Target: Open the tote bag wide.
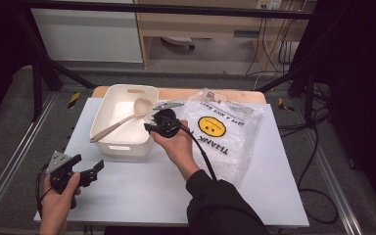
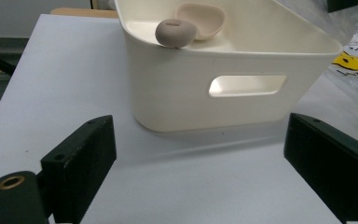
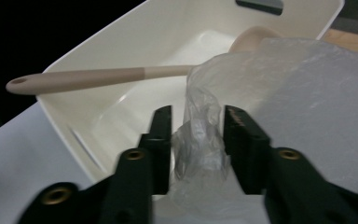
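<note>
Two grippers are in my hands. From the high view, my right gripper (image 1: 152, 123) sits at the bin's (image 1: 108, 138) three o'clock edge, against the plastic bag (image 1: 230, 134), which spreads towards four o'clock on the surface (image 1: 142, 191). The spoon (image 1: 120, 121) leans on the rim, long axis running seven to one o'clock, bowl up. My left gripper (image 1: 89, 172) waits, wide open and empty.

The left gripper view faces the bin's handle slot (image 2: 247, 85).

In the right gripper view, half-open jaws flank a bunched fold of bag (image 3: 200, 154); I cannot tell whether they pinch it.
</note>
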A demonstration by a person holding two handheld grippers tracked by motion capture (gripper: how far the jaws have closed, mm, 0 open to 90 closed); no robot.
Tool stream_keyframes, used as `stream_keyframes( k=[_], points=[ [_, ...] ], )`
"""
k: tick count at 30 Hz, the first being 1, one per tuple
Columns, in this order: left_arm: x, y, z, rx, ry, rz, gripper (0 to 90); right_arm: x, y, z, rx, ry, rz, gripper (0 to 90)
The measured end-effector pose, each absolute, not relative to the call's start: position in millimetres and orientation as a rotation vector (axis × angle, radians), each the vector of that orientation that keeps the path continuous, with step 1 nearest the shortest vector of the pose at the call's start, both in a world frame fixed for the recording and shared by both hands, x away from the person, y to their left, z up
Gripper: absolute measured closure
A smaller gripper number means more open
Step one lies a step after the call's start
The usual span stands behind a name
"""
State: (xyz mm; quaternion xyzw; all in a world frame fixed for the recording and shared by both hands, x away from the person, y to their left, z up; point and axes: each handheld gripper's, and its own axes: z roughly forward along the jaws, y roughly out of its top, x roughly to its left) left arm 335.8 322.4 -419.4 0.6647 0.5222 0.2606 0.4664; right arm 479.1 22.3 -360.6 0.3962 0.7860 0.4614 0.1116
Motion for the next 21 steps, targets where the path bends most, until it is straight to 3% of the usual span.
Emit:
stream_keyframes(
  k=[3,9,21],
  points=[
    [336.3,323.6,-419.6,1.626,1.289,0.642,8.9,471.3,16.8,-356.9,1.122,2.350,1.334,36.5],
    [335.0,324.4,-418.8,1.612,1.294,0.656,8.8,454.3,-12.8,-348.8,1.067,2.336,1.328,17.7],
    [336.7,324.0,-421.3,1.617,1.318,0.673,8.7,445.7,-98.0,-367.0,1.093,2.283,1.255,10.8]
  ],
)
